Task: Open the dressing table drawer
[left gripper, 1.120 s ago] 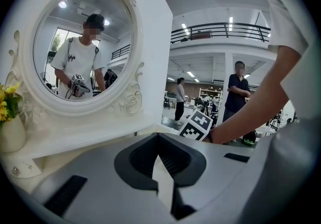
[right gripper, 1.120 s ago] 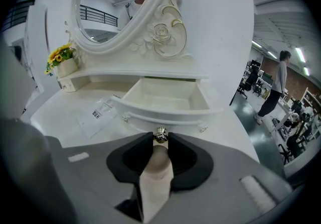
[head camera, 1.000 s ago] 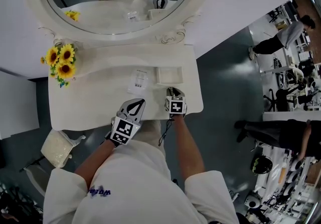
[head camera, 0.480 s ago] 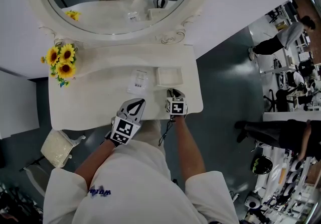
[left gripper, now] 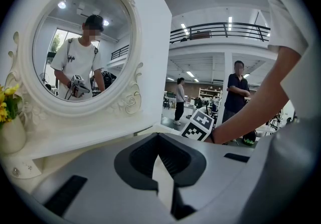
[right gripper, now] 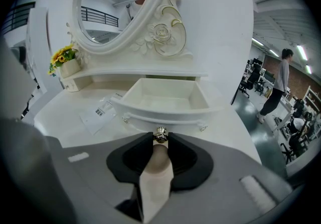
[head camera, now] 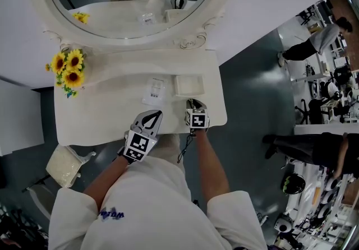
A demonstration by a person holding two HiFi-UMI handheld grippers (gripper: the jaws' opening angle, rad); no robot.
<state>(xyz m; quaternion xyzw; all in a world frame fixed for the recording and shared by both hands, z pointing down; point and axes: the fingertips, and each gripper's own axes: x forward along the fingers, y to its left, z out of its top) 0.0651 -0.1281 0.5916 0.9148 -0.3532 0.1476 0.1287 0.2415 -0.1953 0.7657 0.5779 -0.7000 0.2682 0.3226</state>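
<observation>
Drawer stands pulled out, the right hand-held gripper clamped on its knob. The left hand-held gripper is closed.

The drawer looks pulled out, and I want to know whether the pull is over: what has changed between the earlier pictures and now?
Nothing visibly changed. The right tool stays shut on the knob, the drawer stays pulled out, and the left tool stays shut and empty.
</observation>
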